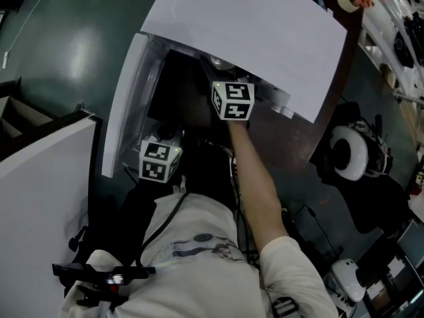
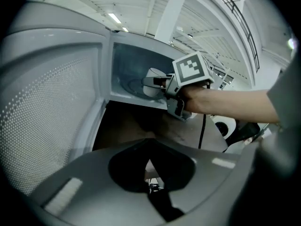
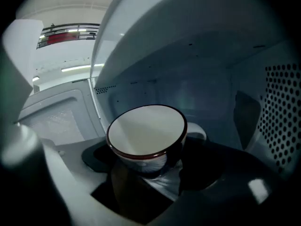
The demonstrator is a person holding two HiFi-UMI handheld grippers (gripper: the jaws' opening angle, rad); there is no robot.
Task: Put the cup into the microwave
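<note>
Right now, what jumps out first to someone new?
The white cup with a dark red rim, clamped in the right gripper and held inside the microwave. The microwave door stands open to the left, and the left gripper hangs near it, jaws together, holding nothing.

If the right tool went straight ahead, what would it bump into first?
Probably the microwave's back wall. The right tool holds the cup inside, and nothing shows between cup and wall, though depth is unclear.

Cup [image 3: 146, 131]: one. Microwave [image 1: 245, 32]: one. Hand-held grippers: two – left [image 2: 149, 175], right [image 3: 149, 171].
</note>
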